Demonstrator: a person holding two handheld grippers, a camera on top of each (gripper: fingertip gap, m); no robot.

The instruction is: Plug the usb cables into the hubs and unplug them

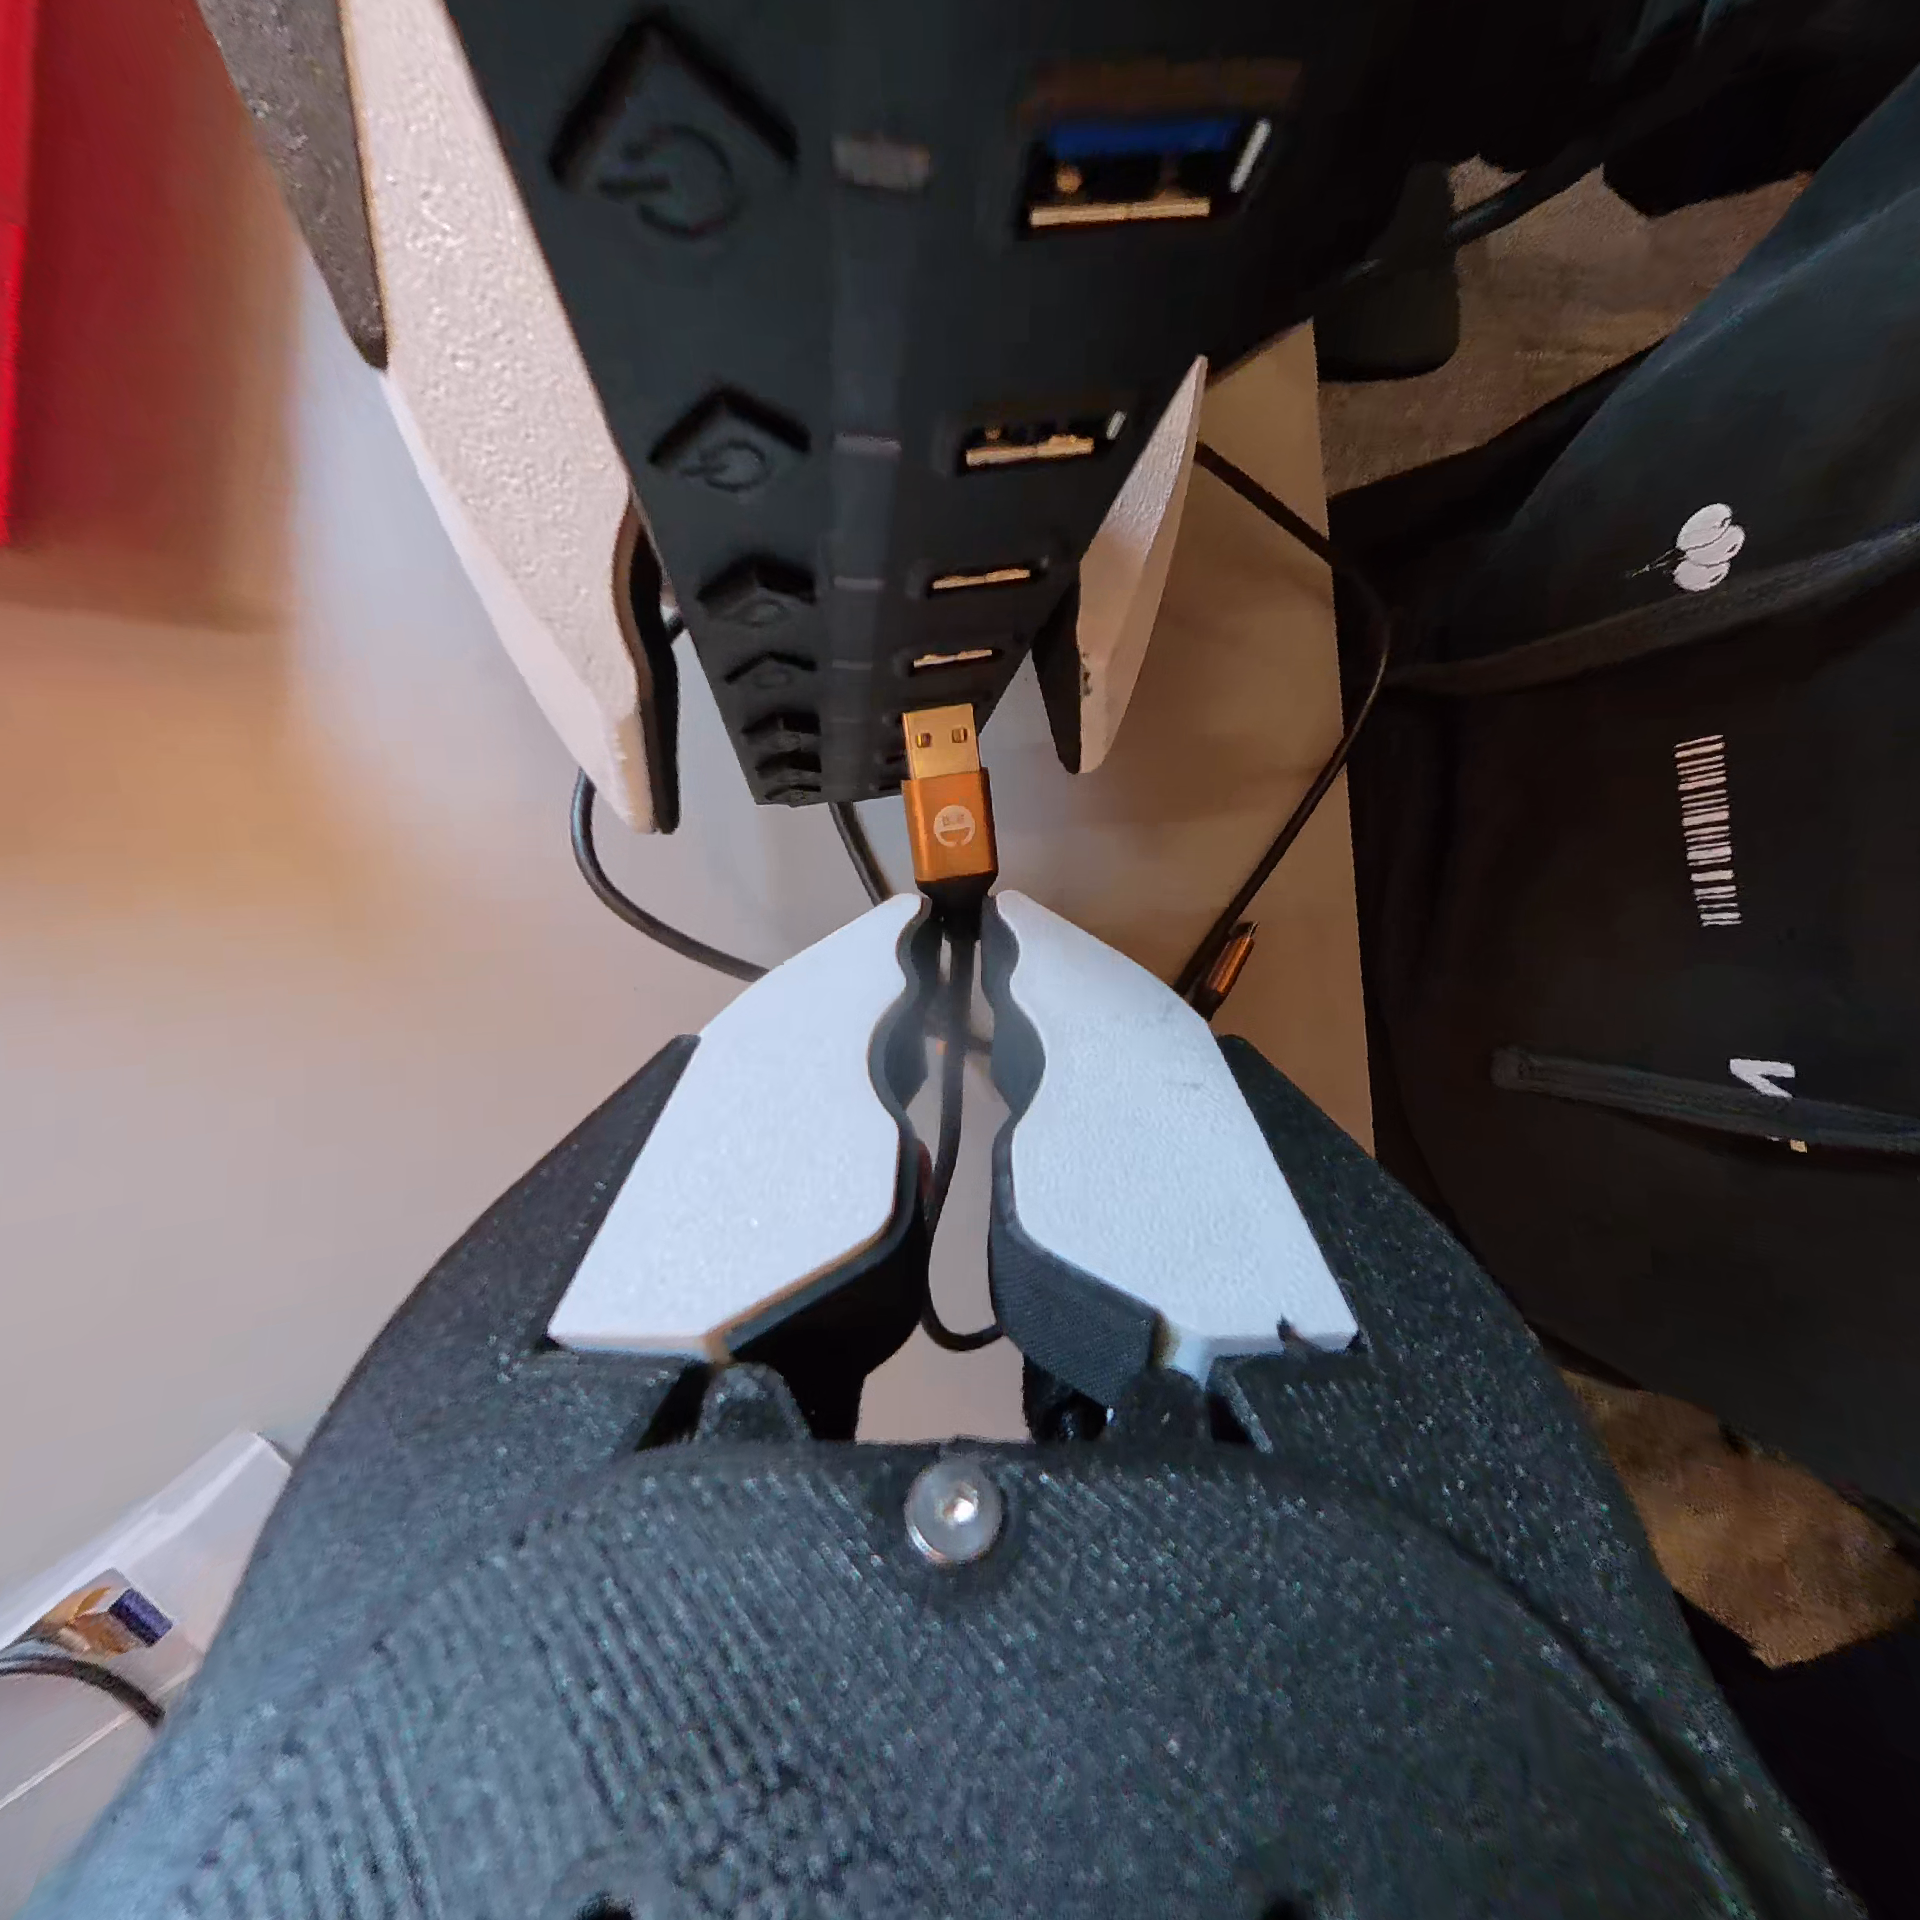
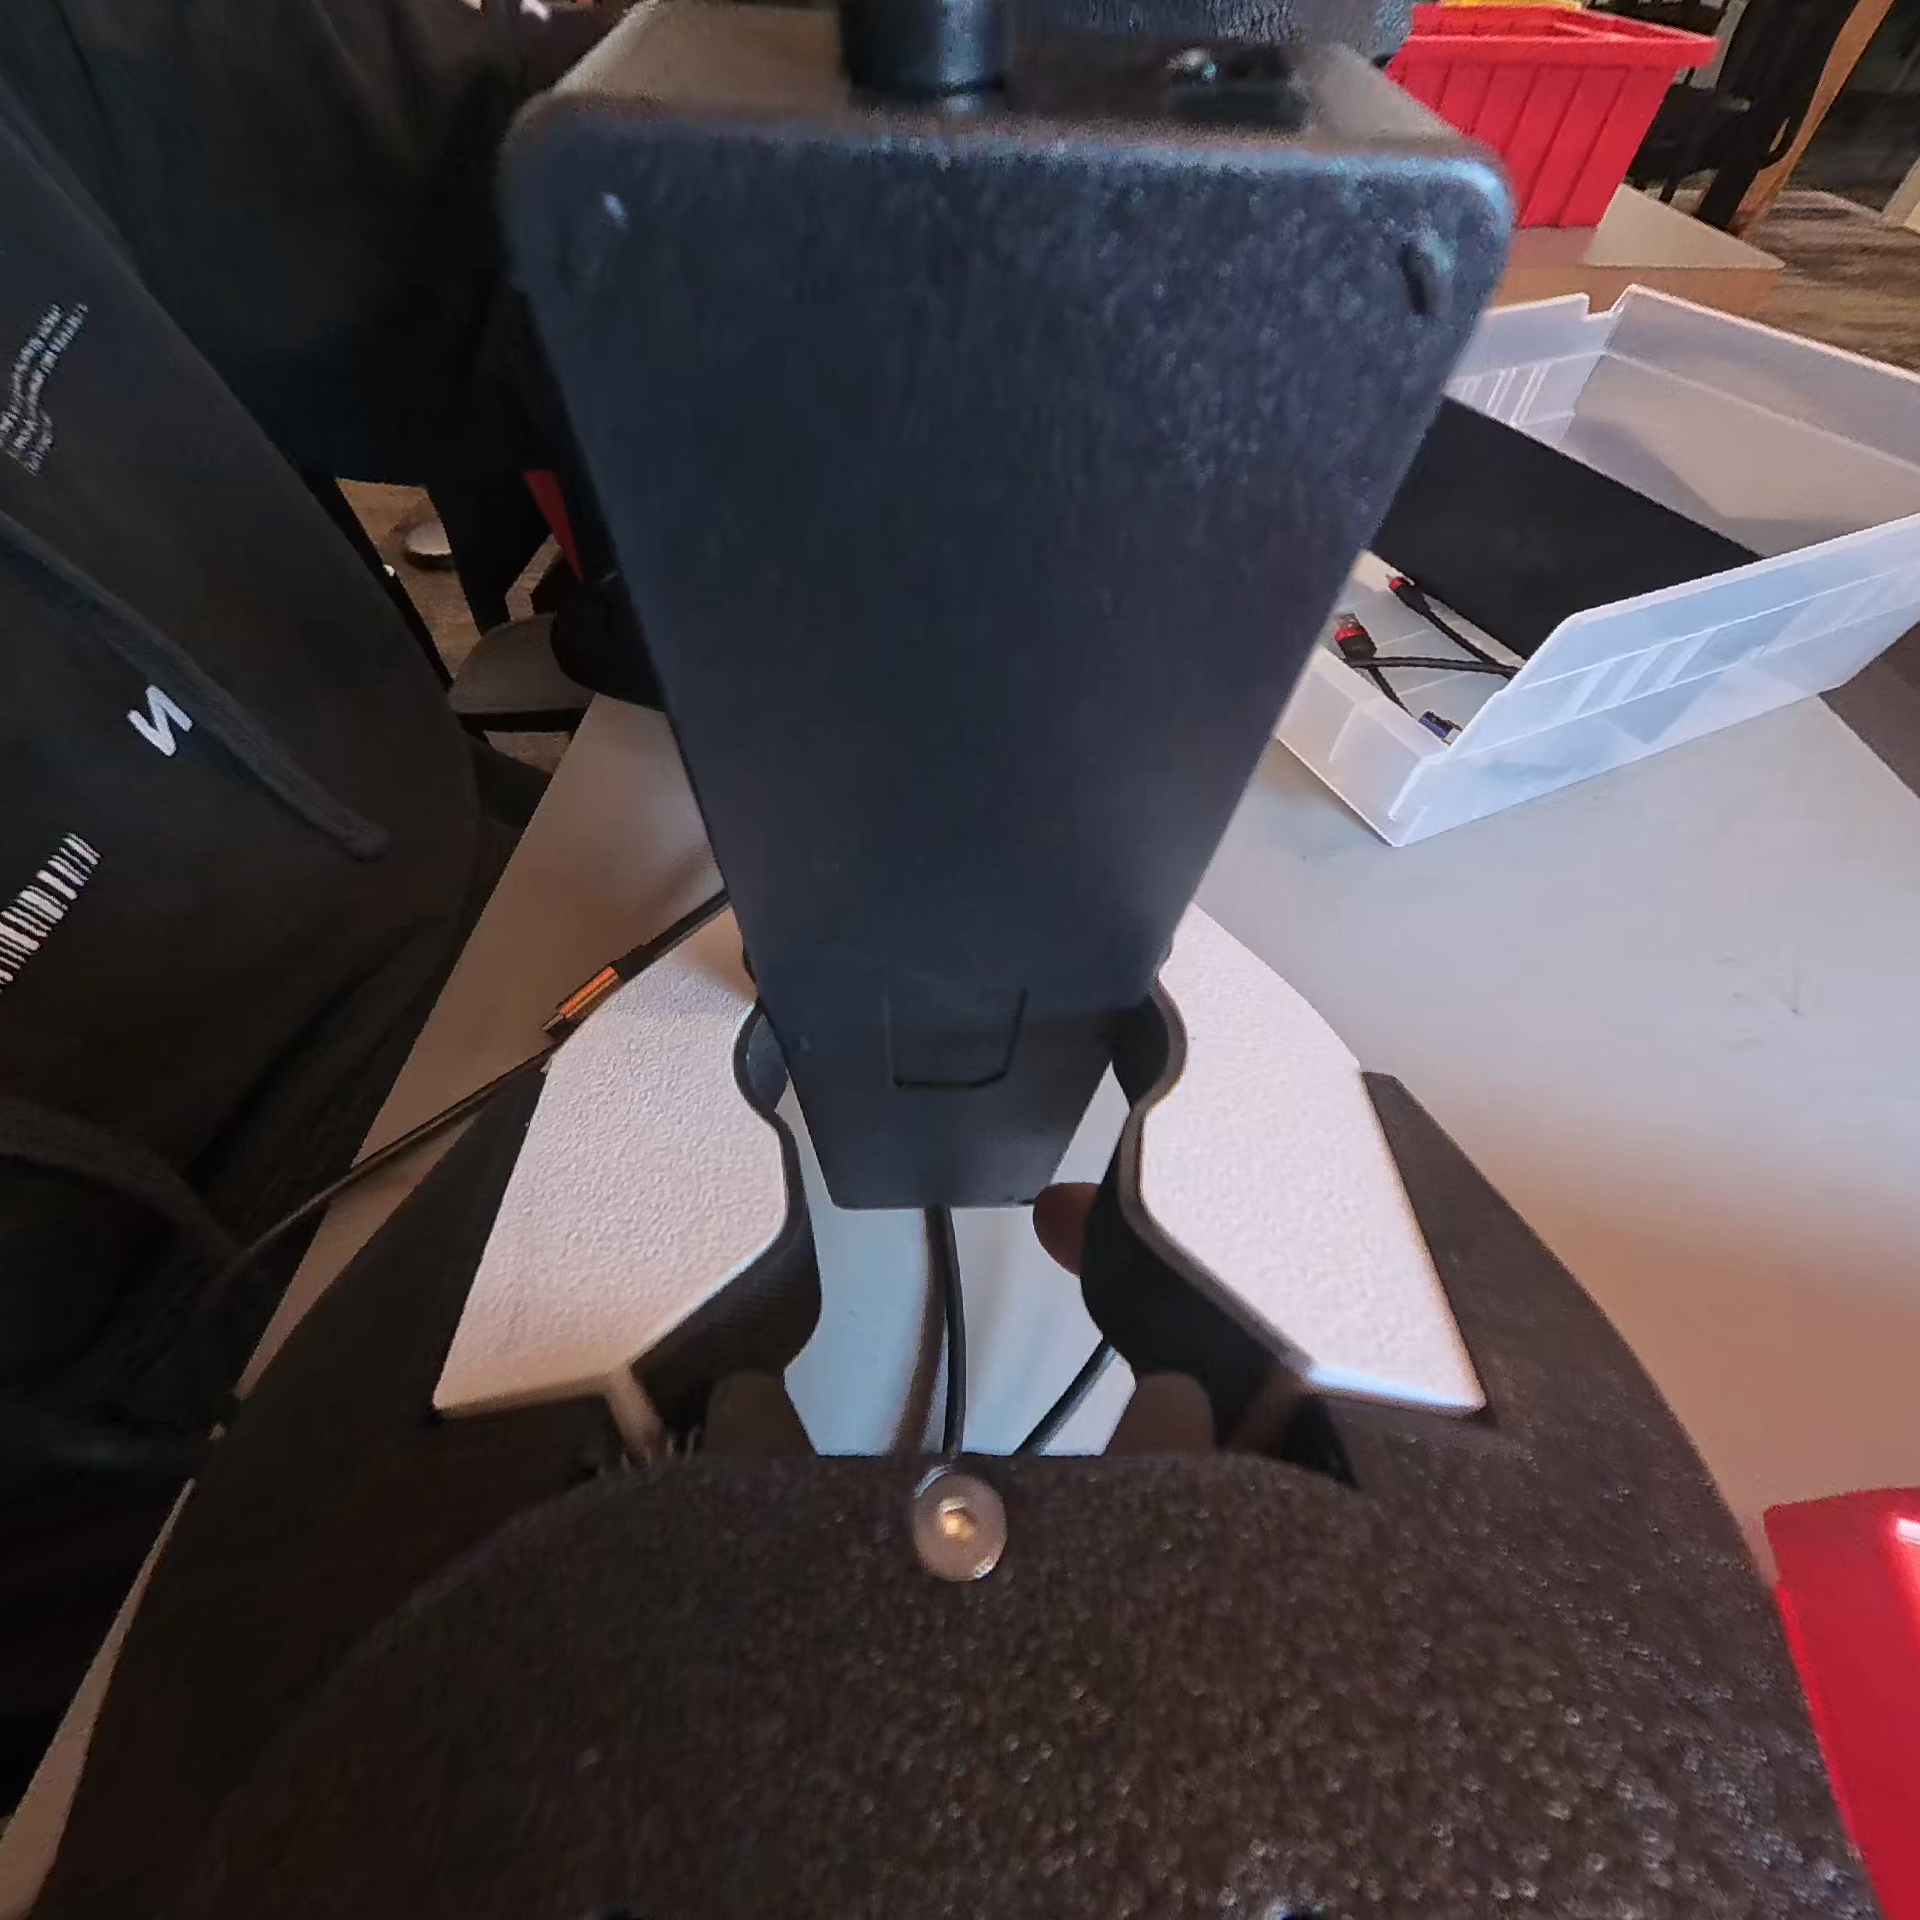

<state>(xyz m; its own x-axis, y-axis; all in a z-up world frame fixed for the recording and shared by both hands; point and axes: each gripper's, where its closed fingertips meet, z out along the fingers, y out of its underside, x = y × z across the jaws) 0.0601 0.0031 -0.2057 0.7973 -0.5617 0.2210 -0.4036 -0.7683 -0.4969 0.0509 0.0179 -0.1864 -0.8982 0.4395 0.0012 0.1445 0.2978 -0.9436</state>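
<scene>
In the left wrist view, my left gripper (image 1: 961, 914) is shut on a black cable just behind its orange USB plug (image 1: 948, 821). The plug's metal tip lies at the lowest port of a black hub (image 1: 831, 364), not visibly pushed in. The hub has a row of several ports and power buttons. The right gripper's white fingers (image 1: 499, 416) clamp the hub's sides. In the right wrist view, my right gripper (image 2: 961, 1039) is shut on the hub (image 2: 966, 623), seen from its plain back. The hub's own cable (image 2: 951, 1330) hangs between the fingers.
A second orange cable end (image 1: 1221, 966) lies on the white table (image 1: 208, 1039), also in the right wrist view (image 2: 582, 1003). A person's black hoodie (image 1: 1662, 779) is close by. A clear organiser box (image 2: 1610, 717) with cables and a red bin (image 2: 1538, 114) stand farther off. Less than 4 cm separates the two grippers' tips.
</scene>
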